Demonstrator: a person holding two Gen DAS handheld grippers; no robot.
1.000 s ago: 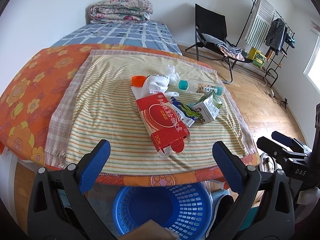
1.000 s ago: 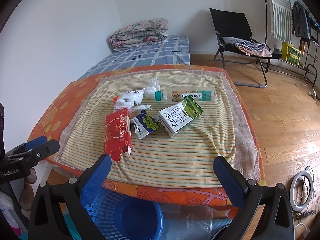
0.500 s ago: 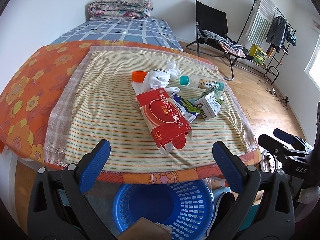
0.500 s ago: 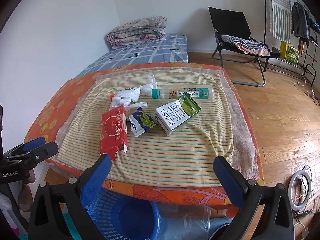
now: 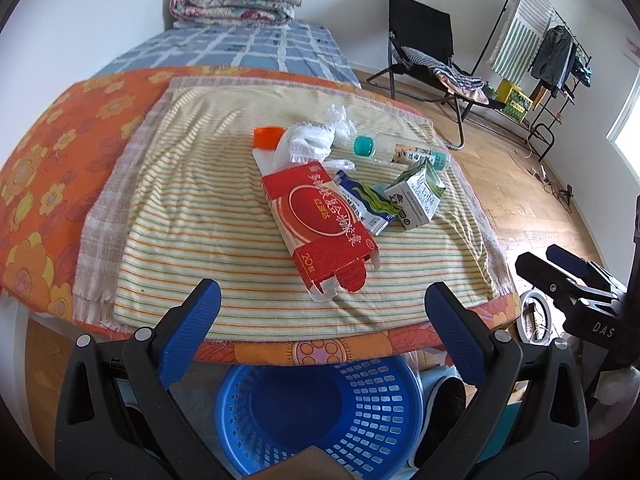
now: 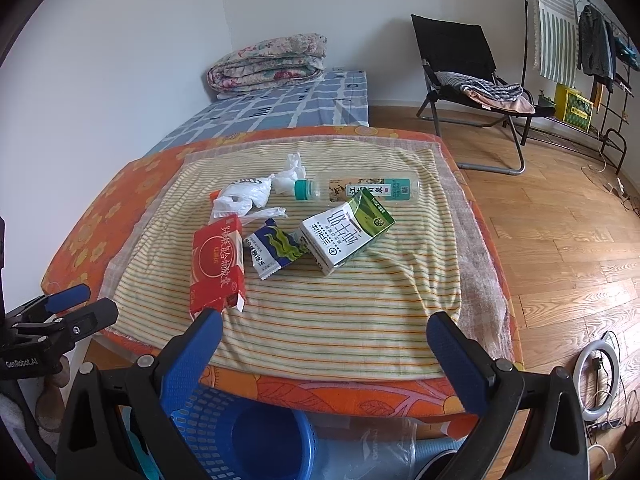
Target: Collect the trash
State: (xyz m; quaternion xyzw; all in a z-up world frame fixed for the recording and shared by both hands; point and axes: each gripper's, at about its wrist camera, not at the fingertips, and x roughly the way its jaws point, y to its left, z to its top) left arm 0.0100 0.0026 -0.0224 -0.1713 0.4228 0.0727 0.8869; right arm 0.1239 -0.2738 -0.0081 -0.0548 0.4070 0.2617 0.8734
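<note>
Trash lies on a striped cloth [image 5: 192, 200] over a low table: a red carton [image 5: 320, 224] [image 6: 218, 262], a blue-white snack wrapper [image 5: 366, 200] [image 6: 276, 254], a green-white milk carton [image 5: 418, 198] [image 6: 344, 232], a clear bottle with a teal cap [image 5: 400, 152] [image 6: 360, 190], a white plastic bag [image 5: 310, 142] [image 6: 246, 196] and an orange cap [image 5: 267, 137]. A blue basket [image 5: 320, 408] [image 6: 240, 436] stands on the floor under the near table edge. My left gripper [image 5: 320, 320] and right gripper [image 6: 322, 344] are both open and empty, hovering before the near edge.
An orange flowered cover [image 5: 52, 152] lies under the cloth. A bed with a folded quilt [image 5: 236, 0] is behind. A black folding chair [image 6: 468, 76] and a clothes rack [image 5: 552, 52] stand on the wood floor at right. A ring light [image 6: 600, 376] lies on the floor.
Both grippers have moved a little forward toward the table and stay open. The trash has not moved.
</note>
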